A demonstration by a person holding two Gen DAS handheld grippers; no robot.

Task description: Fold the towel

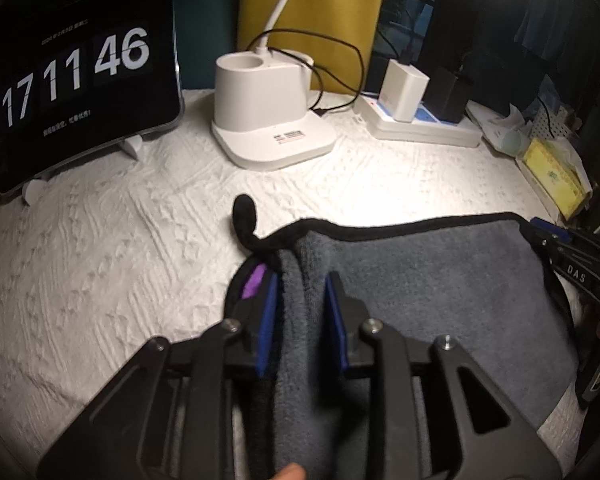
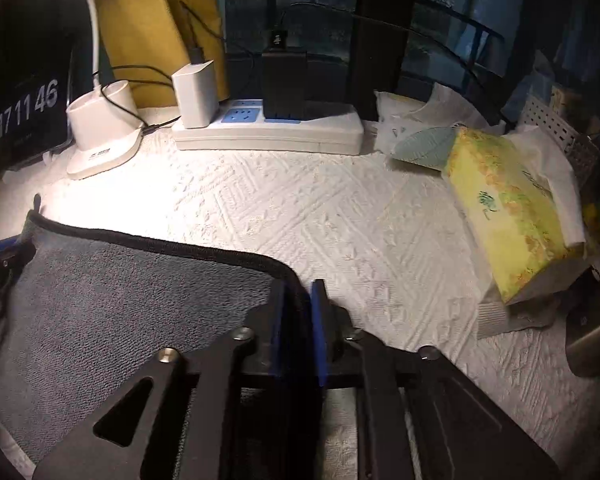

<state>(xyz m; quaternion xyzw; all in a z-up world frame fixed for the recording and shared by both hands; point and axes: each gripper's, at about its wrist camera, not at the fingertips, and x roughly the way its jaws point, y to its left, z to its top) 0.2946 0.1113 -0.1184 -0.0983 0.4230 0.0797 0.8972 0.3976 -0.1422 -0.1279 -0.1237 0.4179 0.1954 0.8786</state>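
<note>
Two grippers hold one grey towel (image 1: 420, 280) on the white cloth (image 1: 120, 260), the towel lying low in both views with its long axis running left to right. Each gripper pinches a far corner: the left gripper (image 1: 300, 312) is closed on a bunched fold at the left corner, and the right gripper (image 2: 298, 316) is clamped on the black-trimmed right corner. Judged from this, the next fold carries both corners evenly toward the near edge. Only the left view shows the hanging loop (image 1: 244, 212); only the right view shows the tissue pack (image 2: 508, 216) near that corner.
</note>
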